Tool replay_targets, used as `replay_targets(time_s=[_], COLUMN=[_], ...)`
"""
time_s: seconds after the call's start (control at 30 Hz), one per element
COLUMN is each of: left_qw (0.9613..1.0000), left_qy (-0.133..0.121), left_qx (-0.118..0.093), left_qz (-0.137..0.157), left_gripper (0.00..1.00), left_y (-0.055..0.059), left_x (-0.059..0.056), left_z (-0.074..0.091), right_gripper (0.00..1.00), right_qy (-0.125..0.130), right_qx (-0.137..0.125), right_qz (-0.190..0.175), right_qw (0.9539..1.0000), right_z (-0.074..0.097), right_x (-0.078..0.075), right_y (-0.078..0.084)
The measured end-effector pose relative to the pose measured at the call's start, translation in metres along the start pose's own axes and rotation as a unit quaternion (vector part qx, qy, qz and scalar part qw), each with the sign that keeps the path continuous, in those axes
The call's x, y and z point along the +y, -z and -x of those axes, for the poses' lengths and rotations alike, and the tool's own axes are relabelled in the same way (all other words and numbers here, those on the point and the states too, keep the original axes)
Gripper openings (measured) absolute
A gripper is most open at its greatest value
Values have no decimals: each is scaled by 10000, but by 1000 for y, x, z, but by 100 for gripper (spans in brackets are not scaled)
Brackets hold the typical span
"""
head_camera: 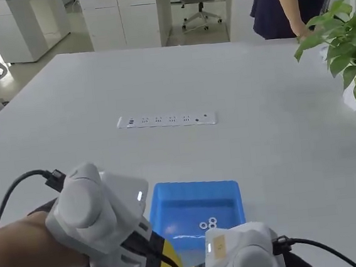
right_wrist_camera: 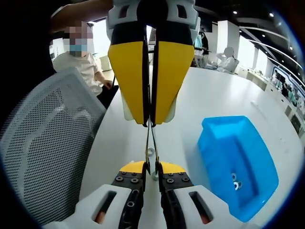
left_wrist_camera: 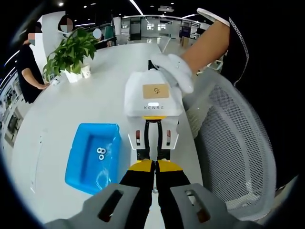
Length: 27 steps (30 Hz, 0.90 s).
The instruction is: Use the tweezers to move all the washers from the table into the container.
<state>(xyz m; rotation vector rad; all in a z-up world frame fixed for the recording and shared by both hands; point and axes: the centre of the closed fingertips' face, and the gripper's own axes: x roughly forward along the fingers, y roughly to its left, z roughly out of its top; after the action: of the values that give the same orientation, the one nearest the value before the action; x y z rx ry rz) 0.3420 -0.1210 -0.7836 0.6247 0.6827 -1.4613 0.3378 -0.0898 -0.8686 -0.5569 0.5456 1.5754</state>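
**Left gripper view.** The left gripper (left_wrist_camera: 155,167) has its yellow-tipped jaws drawn almost together, with a thin slit between them. The right gripper (left_wrist_camera: 152,151) faces it tip to tip, just beyond. The blue container (left_wrist_camera: 78,143) sits on the white table (left_wrist_camera: 62,114), to the left of both grippers. The washers (left_wrist_camera: 101,152) lie inside it, clustered on its floor. A potted plant (left_wrist_camera: 71,52) stands at the far edge of the table. A mesh chair (left_wrist_camera: 238,143) is off the table's edge to the right.

**Right gripper view.** The tweezers (right_wrist_camera: 151,140) run in a straight line between the two grippers. The left gripper's jaws are clamped on the upper end. The right gripper's own jaws are closed on the lower end. A small pale object (right_wrist_camera: 150,152) lies on the table beside the tweezers; it is too small to identify. The container is to the right, with the washers at its lower end.

**Head view.** The container sits close to the near edge of the table, with both grippers just in front of it. A power strip (head_camera: 167,120) lies at the table's middle.
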Motion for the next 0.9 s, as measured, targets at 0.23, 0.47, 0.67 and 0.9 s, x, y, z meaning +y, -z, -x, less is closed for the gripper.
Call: replay_targets(time_s=[0.23,0.47,0.67,0.9], left_qw=[10000,10000,10000,10000], left_qy=[30,22,18,-4], left_qx=[5,-34,-49,-36], left_qz=[-9,8,17,59], left_gripper=[4,4,4,4], left_y=[2,1,1,1], left_x=[0,0,0,0], left_z=[-5,-5,-5,-5], right_gripper=[12,12,12,10], right_qy=[-50,-69,-49,-4], right_qx=[42,41,61,160], right_qz=[-33,-35,6,105], right_qw=[10000,10000,10000,9998], right_z=[-2,-3,-3,-4], right_x=[1,1,1,-1], right_y=[4,5,5,7])
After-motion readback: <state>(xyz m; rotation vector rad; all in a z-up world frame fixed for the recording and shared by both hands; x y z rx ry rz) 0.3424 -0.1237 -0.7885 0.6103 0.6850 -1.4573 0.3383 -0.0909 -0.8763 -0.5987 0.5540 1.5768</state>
